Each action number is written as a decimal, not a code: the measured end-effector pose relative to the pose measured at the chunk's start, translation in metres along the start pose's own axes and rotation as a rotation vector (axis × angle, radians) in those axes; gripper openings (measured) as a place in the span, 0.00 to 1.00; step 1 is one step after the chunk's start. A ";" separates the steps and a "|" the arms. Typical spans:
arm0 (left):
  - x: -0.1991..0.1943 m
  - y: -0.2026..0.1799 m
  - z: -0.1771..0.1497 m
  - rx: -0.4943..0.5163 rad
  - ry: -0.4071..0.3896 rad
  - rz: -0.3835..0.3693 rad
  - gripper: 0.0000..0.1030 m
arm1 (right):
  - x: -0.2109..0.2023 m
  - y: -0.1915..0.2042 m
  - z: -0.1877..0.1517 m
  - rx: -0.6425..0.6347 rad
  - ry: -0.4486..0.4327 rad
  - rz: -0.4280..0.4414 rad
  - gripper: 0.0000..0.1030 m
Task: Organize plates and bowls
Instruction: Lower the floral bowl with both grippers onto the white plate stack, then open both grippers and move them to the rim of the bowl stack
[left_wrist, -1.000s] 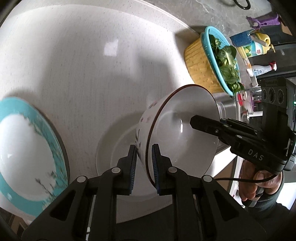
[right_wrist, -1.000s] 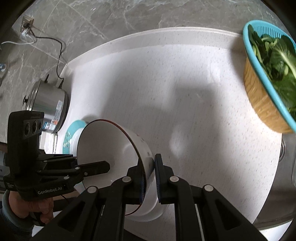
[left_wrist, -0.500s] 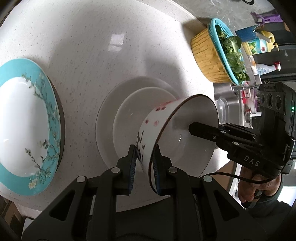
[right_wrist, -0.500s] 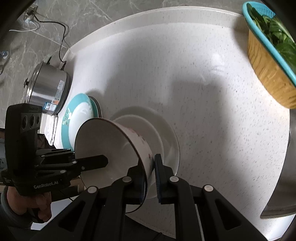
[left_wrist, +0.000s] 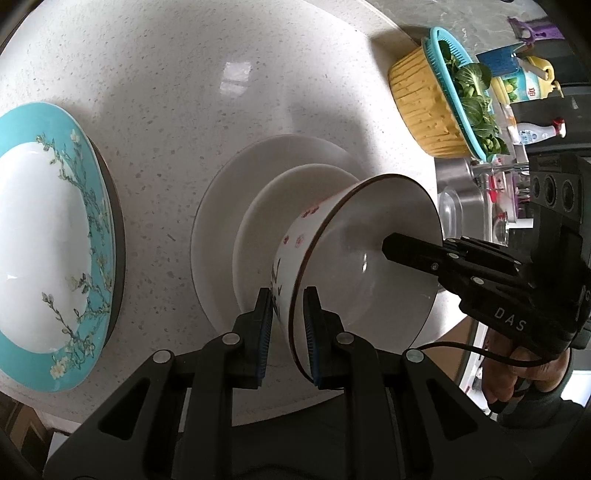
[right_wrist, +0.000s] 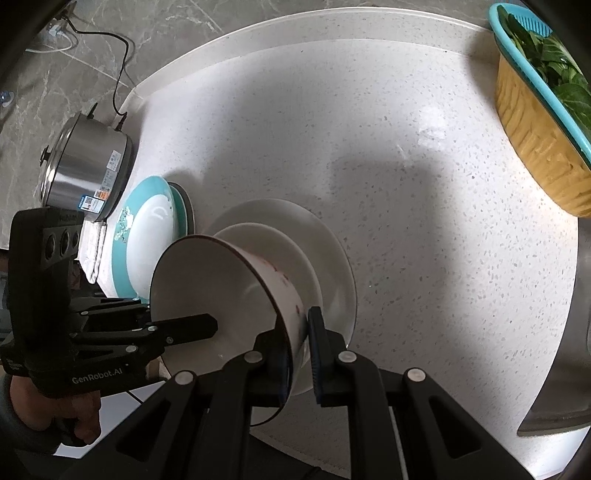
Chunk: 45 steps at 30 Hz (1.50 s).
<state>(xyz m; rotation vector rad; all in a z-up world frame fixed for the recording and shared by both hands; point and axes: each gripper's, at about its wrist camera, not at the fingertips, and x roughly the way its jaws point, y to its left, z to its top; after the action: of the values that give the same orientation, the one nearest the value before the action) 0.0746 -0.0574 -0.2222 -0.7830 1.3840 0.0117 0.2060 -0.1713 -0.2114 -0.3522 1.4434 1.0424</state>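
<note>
A white porcelain bowl with red blossoms and a brown rim (left_wrist: 354, 254) hung empty, tilted over stacked white plates (left_wrist: 221, 236), its rim pinched by the left gripper (left_wrist: 289, 325) and the right gripper (right_wrist: 299, 350). A blue-rimmed yellow basket (right_wrist: 532, 122) held greens beyond; bare speckled desk (right_wrist: 424, 206) lay between.

A white flowered bowl (left_wrist: 354, 258) is held tilted above stacked white plates (left_wrist: 221, 229); a teal-rimmed plate (left_wrist: 55, 236) lies beside.

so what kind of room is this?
Most likely a home kitchen: a speckled white stone countertop, a stainless steel electric cooker plugged in by the wall, a yellow-and-teal colander of leafy greens, and a steel sink at the counter's end.
</note>
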 end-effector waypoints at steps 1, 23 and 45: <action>0.002 -0.002 0.001 0.001 0.000 0.006 0.14 | 0.002 0.001 0.000 -0.003 0.001 -0.008 0.11; -0.007 -0.030 0.006 0.127 -0.169 0.051 0.62 | 0.025 0.021 0.003 -0.053 0.004 -0.096 0.05; -0.053 -0.001 -0.014 0.087 -0.384 0.036 0.76 | 0.017 0.023 0.007 -0.012 0.011 -0.048 0.56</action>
<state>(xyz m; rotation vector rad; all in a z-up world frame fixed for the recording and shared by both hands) 0.0513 -0.0428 -0.1753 -0.6437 1.0264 0.1238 0.1900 -0.1469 -0.2165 -0.4001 1.4318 1.0123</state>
